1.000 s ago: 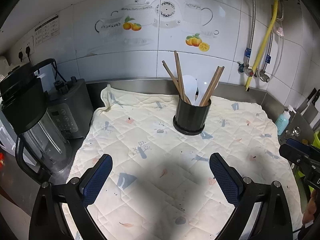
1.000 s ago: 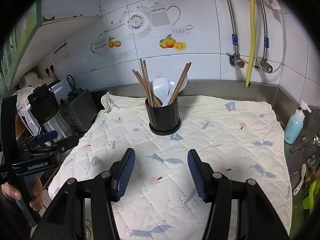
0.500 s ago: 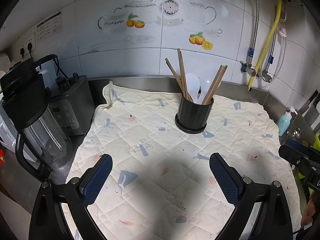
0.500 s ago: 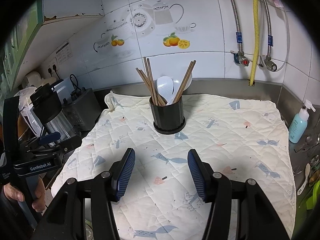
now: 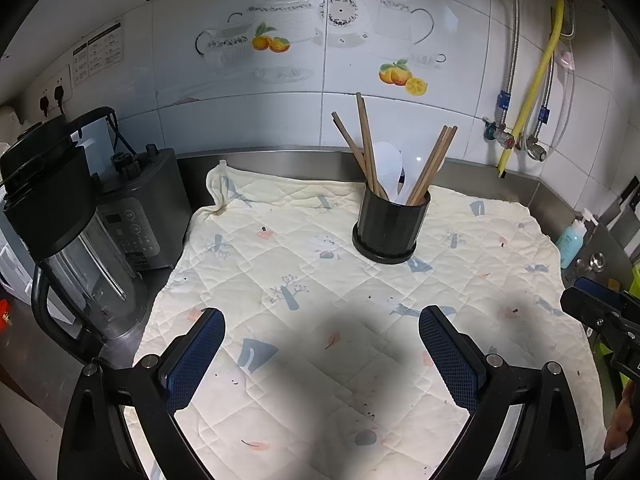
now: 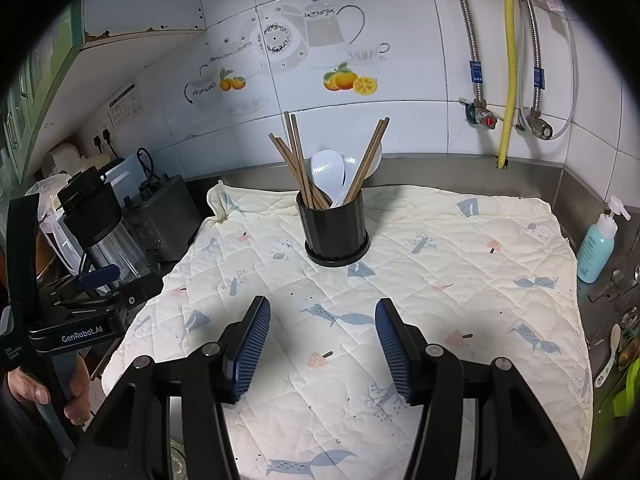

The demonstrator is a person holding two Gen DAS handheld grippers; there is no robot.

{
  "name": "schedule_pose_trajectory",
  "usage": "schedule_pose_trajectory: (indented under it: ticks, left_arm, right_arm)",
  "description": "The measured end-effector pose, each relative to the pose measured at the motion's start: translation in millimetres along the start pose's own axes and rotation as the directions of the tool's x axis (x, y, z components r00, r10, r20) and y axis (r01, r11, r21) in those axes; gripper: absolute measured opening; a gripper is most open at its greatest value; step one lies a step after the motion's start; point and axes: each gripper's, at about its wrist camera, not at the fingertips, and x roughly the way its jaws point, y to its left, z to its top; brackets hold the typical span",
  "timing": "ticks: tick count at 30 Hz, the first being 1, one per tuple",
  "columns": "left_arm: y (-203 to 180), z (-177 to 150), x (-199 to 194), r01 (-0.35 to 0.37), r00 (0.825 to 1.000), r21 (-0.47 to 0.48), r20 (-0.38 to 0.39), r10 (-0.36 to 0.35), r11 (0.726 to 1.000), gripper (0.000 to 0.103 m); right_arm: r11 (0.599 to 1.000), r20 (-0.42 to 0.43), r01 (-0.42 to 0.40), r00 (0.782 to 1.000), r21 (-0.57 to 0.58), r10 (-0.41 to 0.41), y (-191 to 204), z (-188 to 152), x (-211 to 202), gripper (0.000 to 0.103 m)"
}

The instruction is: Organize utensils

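A black utensil holder (image 5: 390, 224) stands on the quilted cloth (image 5: 304, 264) towards the back, holding several wooden chopsticks (image 5: 366, 140) and white spoons (image 5: 388, 164). My left gripper (image 5: 320, 316) hovers over the cloth in front of it, open and empty. In the right wrist view the same holder (image 6: 335, 228) with its chopsticks (image 6: 298, 160) and a white spoon (image 6: 328, 172) lies ahead of my right gripper (image 6: 323, 306), which is open with nothing between its fingers. Both grippers are well short of the holder.
A blender jug (image 5: 60, 216) and its base (image 5: 136, 208) stand left of the cloth. A blue soap bottle (image 6: 600, 248) and loose spoons (image 6: 608, 356) lie at the right. A tiled wall with pipes and a yellow hose (image 6: 508, 60) closes the back. A hand (image 6: 40, 388) holds the left gripper.
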Motion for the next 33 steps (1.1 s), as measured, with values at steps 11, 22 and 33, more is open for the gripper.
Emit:
schedule_pose_trajectory:
  ticks: [11, 22, 33]
  left_arm:
    - [-1.1, -0.4, 0.2, 0.003, 1.000, 0.004, 0.000, -0.003, 1.000, 0.103]
    - [-2.8, 0.7, 2.1, 0.008, 1.000, 0.008, -0.002, -0.008, 1.000, 0.103]
    - [-7.3, 2.3, 6.0, 0.008, 1.000, 0.013, -0.005, -0.008, 1.000, 0.103]
  right_arm:
    - [1.000, -0.005, -0.001, 1.000, 0.000, 0.001, 2.2, -1.2, 1.0, 0.060]
    - [1.000, -0.008, 0.000, 1.000, 0.007, 0.000, 0.6, -2.3, 1.7, 0.060]
    - [1.000, -0.016, -0.001, 1.000, 0.022, 0.001, -2.5, -4.0, 4.3, 0.060]
